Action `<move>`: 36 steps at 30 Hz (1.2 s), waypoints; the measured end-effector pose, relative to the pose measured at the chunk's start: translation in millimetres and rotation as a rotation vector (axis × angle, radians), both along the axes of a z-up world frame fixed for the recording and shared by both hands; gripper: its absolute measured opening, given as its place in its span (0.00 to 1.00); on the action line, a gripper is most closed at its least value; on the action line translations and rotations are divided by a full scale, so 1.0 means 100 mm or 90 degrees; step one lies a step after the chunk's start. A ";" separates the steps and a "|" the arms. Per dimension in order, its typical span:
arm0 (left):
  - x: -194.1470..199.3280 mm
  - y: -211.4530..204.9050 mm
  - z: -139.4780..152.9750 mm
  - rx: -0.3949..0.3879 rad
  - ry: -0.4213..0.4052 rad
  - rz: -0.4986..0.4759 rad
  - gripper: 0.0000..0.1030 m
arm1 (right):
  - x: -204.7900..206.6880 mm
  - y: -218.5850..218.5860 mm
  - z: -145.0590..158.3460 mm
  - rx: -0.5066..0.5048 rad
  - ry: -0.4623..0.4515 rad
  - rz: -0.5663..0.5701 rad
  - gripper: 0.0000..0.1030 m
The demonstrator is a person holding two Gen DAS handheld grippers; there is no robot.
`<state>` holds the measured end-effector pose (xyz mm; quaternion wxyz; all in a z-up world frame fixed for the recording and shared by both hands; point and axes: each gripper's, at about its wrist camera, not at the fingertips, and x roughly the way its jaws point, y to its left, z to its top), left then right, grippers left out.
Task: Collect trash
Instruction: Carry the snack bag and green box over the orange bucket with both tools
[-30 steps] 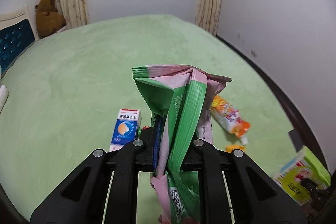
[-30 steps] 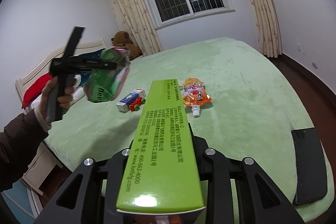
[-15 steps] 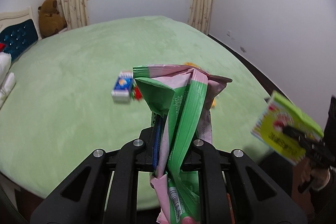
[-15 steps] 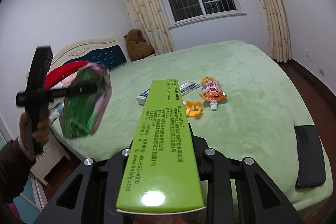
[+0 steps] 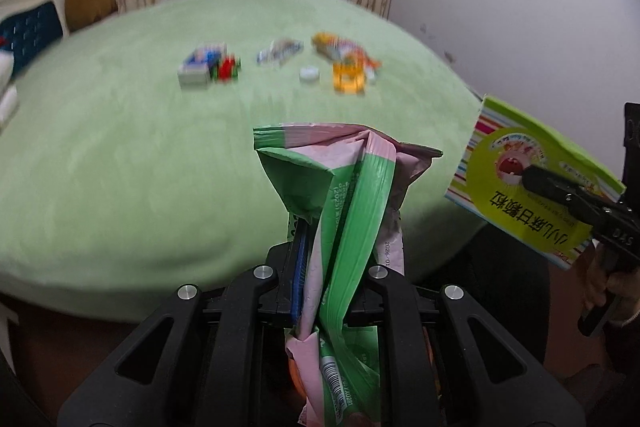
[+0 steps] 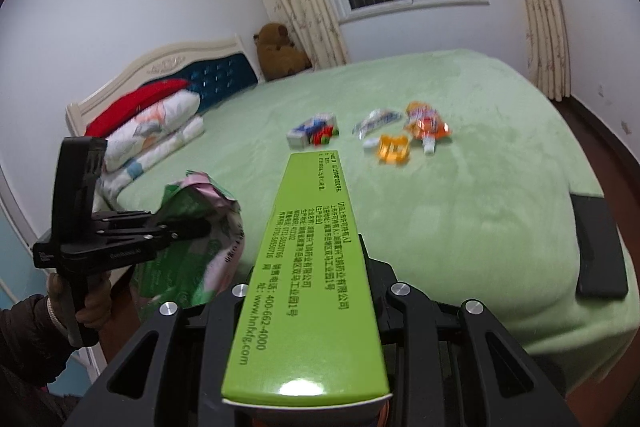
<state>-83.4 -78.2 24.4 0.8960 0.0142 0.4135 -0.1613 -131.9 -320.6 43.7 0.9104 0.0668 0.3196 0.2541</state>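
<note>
- Stretching across both views is the wide bed with its pale green plush cover (image 5: 120, 155), and the remaining litter sits well out on it, far from both grippers.
- Up at the head end: a cream headboard with dark blue tufted padding (image 6: 208, 75), a brown teddy bear (image 6: 280, 51) in the corner and a red pillow over white patterned bedding (image 6: 152, 119).
- A flat black slab (image 6: 600, 247) lies on the cover near the right edge of the bed; what it is, hard to tell.
- The left gripper (image 5: 332, 255) is off the foot of the bed, jaws pinching a crumpled green-and-pink plastic snack bag (image 5: 344, 187) that stands up between them.
- The right gripper (image 6: 308, 291) is clamped on a lime-green cardboard medicine box (image 6: 312, 267), held in the air beside the bed.
- Out on the cover, all blurred: a small blue-and-white carton (image 5: 200, 65) touching a red-and-green bit, a silvery wrapper (image 5: 280, 51), an orange spouted pouch (image 6: 426, 121), an orange plastic piece (image 6: 394, 149) and a white cap (image 5: 310, 74).
</note>
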 end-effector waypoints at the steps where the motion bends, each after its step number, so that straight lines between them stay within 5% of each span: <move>1: -0.04 -0.03 -0.06 0.003 0.007 0.002 0.12 | -0.04 0.00 -0.04 0.000 0.012 0.003 0.29; 16: -0.33 -0.27 -1.03 0.069 0.130 -0.020 0.12 | -0.36 0.25 -0.73 -0.078 0.143 0.067 0.29; 36: -0.03 -0.45 -2.10 0.111 0.321 -0.052 0.12 | 0.00 0.46 -1.73 -0.154 0.324 0.079 0.29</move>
